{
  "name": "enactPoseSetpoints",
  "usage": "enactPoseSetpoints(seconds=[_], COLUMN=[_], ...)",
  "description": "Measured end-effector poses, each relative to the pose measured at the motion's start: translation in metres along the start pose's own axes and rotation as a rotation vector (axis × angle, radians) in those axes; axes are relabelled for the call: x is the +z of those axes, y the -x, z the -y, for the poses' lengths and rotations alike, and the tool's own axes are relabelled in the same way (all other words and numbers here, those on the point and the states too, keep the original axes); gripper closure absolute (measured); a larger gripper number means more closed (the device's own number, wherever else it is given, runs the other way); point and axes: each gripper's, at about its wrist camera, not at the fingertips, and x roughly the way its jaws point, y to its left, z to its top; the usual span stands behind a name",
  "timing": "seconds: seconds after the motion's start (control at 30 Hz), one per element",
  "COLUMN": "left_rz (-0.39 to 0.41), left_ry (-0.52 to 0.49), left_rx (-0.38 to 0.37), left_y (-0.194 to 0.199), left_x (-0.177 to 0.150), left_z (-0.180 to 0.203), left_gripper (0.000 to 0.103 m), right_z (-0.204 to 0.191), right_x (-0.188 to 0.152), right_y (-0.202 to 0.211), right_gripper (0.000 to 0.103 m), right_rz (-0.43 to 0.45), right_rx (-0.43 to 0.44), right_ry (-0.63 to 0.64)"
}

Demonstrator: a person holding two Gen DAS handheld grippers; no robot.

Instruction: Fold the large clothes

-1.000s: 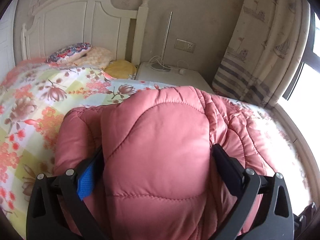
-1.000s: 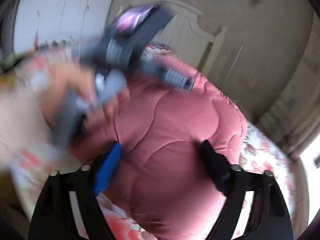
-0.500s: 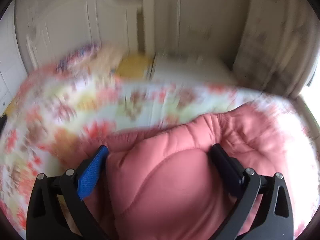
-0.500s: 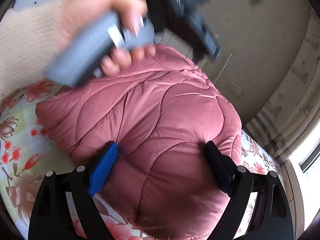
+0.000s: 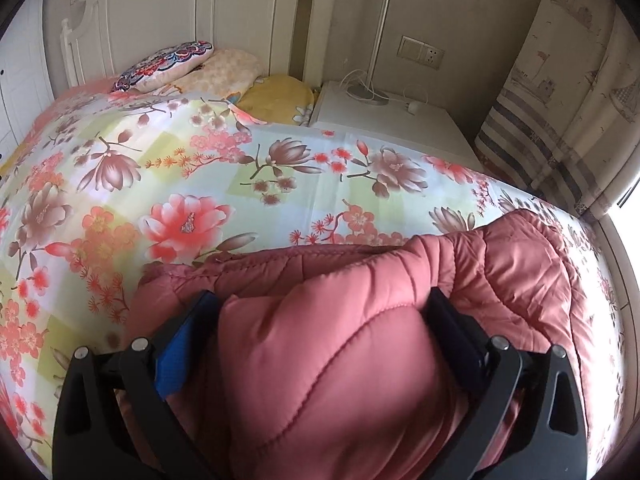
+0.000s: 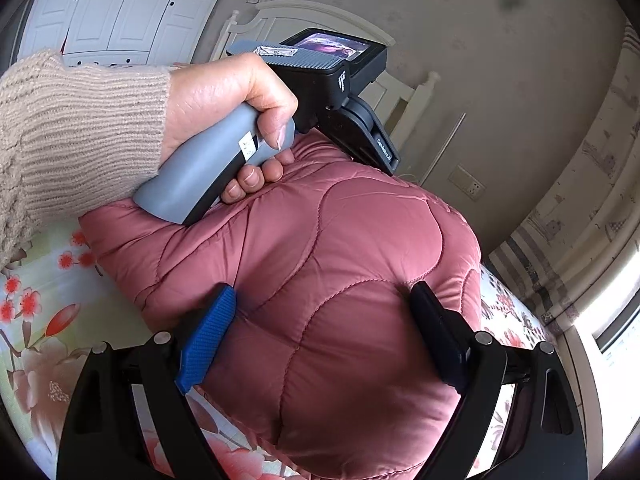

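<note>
A puffy pink quilted jacket (image 5: 360, 360) lies bundled on a bed, on a smooth floral bedspread (image 5: 208, 184) printed with coral and brown blossoms. The jacket's shell is slick and slightly shiny, stitched in curved lines that swell into soft pillows.

The left gripper (image 5: 320, 312) has black plastic arms and one blue ribbed pad; its fingers stand wide, pressed into a thick fold of the jacket from both sides. The right gripper (image 6: 324, 304) grips another bulging fold in the same way, wide apart with the padding squeezed between its pads.

The left camera alone shows the head of the bed: a white panelled headboard (image 5: 168, 12), a patterned cushion (image 5: 164, 64), a yellow pillow (image 5: 280, 96), a white nightstand (image 5: 384, 124) with a thin metal lamp pole (image 5: 380, 36) and a striped curtain (image 5: 560, 120).

The right camera alone shows the person's left hand (image 6: 224, 104), in a beige ribbed knit sleeve (image 6: 76, 136), wrapped round a smooth grey handle (image 6: 200, 176), and white wardrobe doors (image 6: 120, 4) behind.
</note>
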Motion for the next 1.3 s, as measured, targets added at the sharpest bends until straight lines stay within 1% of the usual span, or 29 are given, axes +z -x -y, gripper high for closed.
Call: enactPoseSetpoints(seconds=[0.07, 0.13, 0.17, 0.23, 0.27, 0.3, 0.33, 0.37, 0.4, 0.43, 0.47, 0.53, 0.57, 0.6, 0.63, 0.7, 0.8, 0.87, 0.93, 1.0, 1.03, 1.07, 1.1, 1.17, 1.2, 1.23, 1.27, 1.3], left_rz=[-0.02, -0.028, -0.02, 0.019, 0.047, 0.065, 0.08, 0.094, 0.096, 0.09, 0.082, 0.071, 0.069, 0.064, 0.055, 0.026, -0.029, -0.063, -0.082, -0.116, -0.148, -0.153, -0.144, -0.138, -0.148, -0.146, -0.134, -0.126], left_ry=[0.001, 0.002, -0.003, -0.031, -0.049, -0.057, -0.062, -0.065, -0.065, -0.066, -0.067, -0.06, -0.054, -0.041, -0.018, 0.04, 0.163, 0.21, 0.225, 0.255, 0.281, 0.295, 0.285, 0.263, 0.267, 0.286, 0.288, 0.286], left_rx=[-0.007, 0.008, 0.021, 0.05, 0.076, 0.087, 0.09, 0.094, 0.1, 0.095, 0.083, 0.053, 0.039, 0.019, -0.022, -0.106, -0.259, -0.336, -0.382, -0.446, -0.491, -0.522, -0.531, -0.543, -0.586, -0.613, -0.616, -0.62], left_y=[-0.001, 0.006, 0.012, 0.03, 0.042, 0.052, 0.061, 0.07, 0.074, 0.076, 0.077, 0.075, 0.074, 0.074, 0.072, 0.067, 0.054, 0.045, 0.039, 0.028, 0.021, 0.018, 0.018, 0.018, 0.017, 0.015, 0.015, 0.016], left_x=[0.003, 0.004, 0.004, 0.001, -0.002, -0.005, -0.008, -0.012, -0.016, -0.02, -0.024, -0.032, -0.034, -0.037, -0.04, -0.046, -0.054, -0.059, -0.062, -0.065, -0.067, -0.069, -0.07, -0.072, -0.075, -0.078, -0.078, -0.079], left_z=[-0.001, -0.002, -0.002, -0.001, -0.002, -0.003, -0.005, -0.009, -0.014, -0.019, -0.023, -0.034, -0.038, -0.044, -0.052, -0.067, -0.092, -0.101, -0.104, -0.108, -0.109, -0.11, -0.108, -0.102, -0.099, -0.098, -0.095, -0.093], left_gripper=[0.002, 0.002, 0.002, 0.002, 0.002, 0.002, 0.002, 0.002, 0.002, 0.002, 0.002, 0.002, 0.002, 0.002, 0.002, 0.002, 0.002, 0.002, 0.002, 0.002, 0.002, 0.002, 0.002, 0.003, 0.017, 0.019, 0.021, 0.028], right_z=[0.001, 0.01, 0.015, 0.037, 0.055, 0.072, 0.096, 0.112, 0.131, 0.143, 0.16, 0.179, 0.181, 0.182, 0.18, 0.181, 0.179, 0.178, 0.175, 0.173, 0.172, 0.171, 0.169, 0.164, 0.163, 0.163, 0.162, 0.161], right_x=[0.001, 0.002, 0.003, 0.004, 0.003, 0.001, -0.004, -0.009, -0.016, -0.022, -0.032, -0.05, -0.055, -0.06, -0.063, -0.072, -0.076, -0.077, -0.079, -0.074, -0.072, -0.07, -0.069, -0.067, -0.066, -0.066, -0.064, -0.062], right_y=[0.001, 0.004, 0.008, 0.021, 0.029, 0.034, 0.039, 0.039, 0.036, 0.032, 0.022, -0.003, -0.012, -0.025, -0.033, -0.053, -0.067, -0.074, -0.085, -0.088, -0.09, -0.09, -0.09, -0.087, -0.083, -0.078, -0.074, -0.067], right_gripper=[0.017, 0.017, 0.017, 0.018, 0.018, 0.018, 0.015, 0.015, 0.014, 0.011, 0.011, 0.011, 0.011, 0.011, 0.011, 0.011, 0.01, 0.004, 0.004, 0.004, 0.004, 0.004, 0.004, 0.005, 0.006, 0.014, 0.019, 0.022], right_rz=[0.002, 0.007, 0.009, 0.017, 0.028, 0.037, 0.044, 0.042, 0.029, 0.015, -0.008, -0.08, -0.112, -0.145, -0.161, -0.181, -0.191, -0.201, -0.219, -0.213, -0.214, -0.214, -0.211, -0.176, -0.16, -0.136, -0.118, -0.097], right_rx=[0.006, 0.032, 0.052, 0.125, 0.174, 0.209, 0.251, 0.28, 0.326, 0.362, 0.419, 0.499, 0.526, 0.565, 0.595, 0.7, 0.768, 0.798, 0.857, 0.859, 0.859, 0.856, 0.851, 0.843, 0.835, 0.817, 0.8, 0.778], right_ry=[-0.006, -0.019, -0.035, -0.114, -0.187, -0.255, -0.354, -0.419, -0.505, -0.565, -0.661, -0.804, -0.839, -0.876, -0.9, -0.982, -1.024, -1.028, -1.053, -1.04, -1.036, -1.031, -1.026, -1.017, -1.013, -1.006, -0.997, -0.981])
